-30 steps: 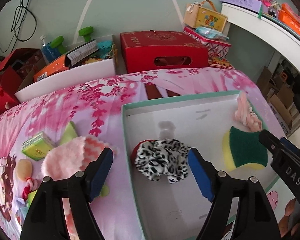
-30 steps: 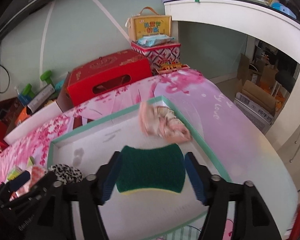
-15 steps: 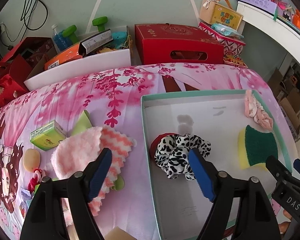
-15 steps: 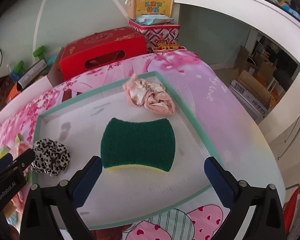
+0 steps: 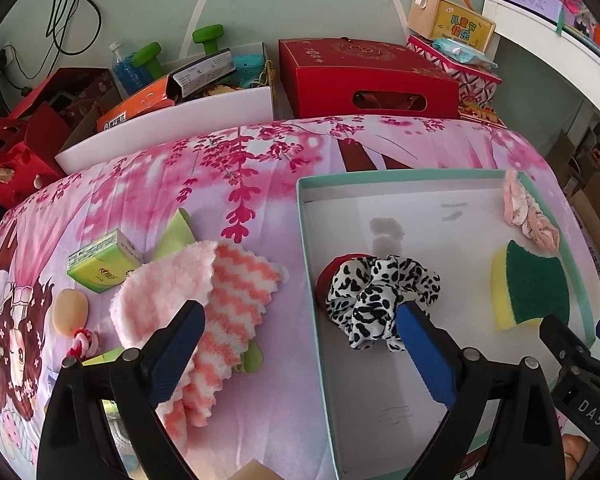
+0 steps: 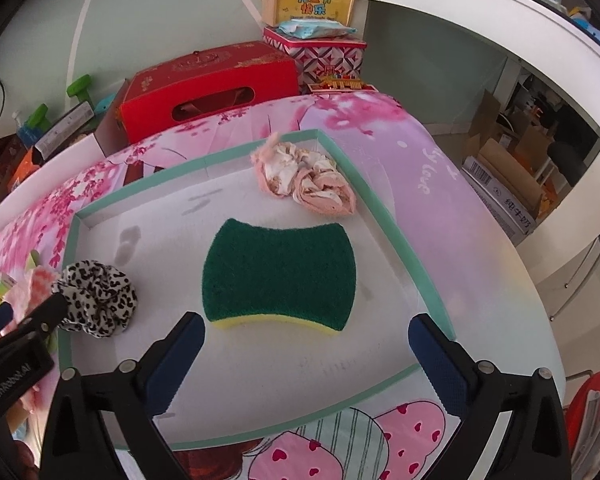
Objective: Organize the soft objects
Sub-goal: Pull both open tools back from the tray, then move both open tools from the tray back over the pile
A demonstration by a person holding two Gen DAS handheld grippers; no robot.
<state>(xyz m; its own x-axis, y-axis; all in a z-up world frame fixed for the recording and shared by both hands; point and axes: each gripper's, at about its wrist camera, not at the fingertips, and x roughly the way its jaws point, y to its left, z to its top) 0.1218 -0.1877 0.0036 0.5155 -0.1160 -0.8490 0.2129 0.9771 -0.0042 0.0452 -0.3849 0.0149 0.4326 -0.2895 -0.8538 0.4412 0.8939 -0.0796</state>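
Gaping wide and empty, both grippers, left (image 5: 300, 344) and right (image 6: 306, 350), have just opened above the tray (image 6: 384, 220); sponge (image 6: 280, 272) and scrunchie (image 5: 380, 296) lie inside.

The sponge (image 6: 279, 270) had a rough, matt green scouring face over soft yellow foam. The scrunchie (image 5: 376, 296) was smooth printed cloth, the towel (image 5: 204, 304) fluffy fleece. The tray (image 6: 380, 216) looked like matt cardboard.

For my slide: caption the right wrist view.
Open right gripper above sponge in tray.
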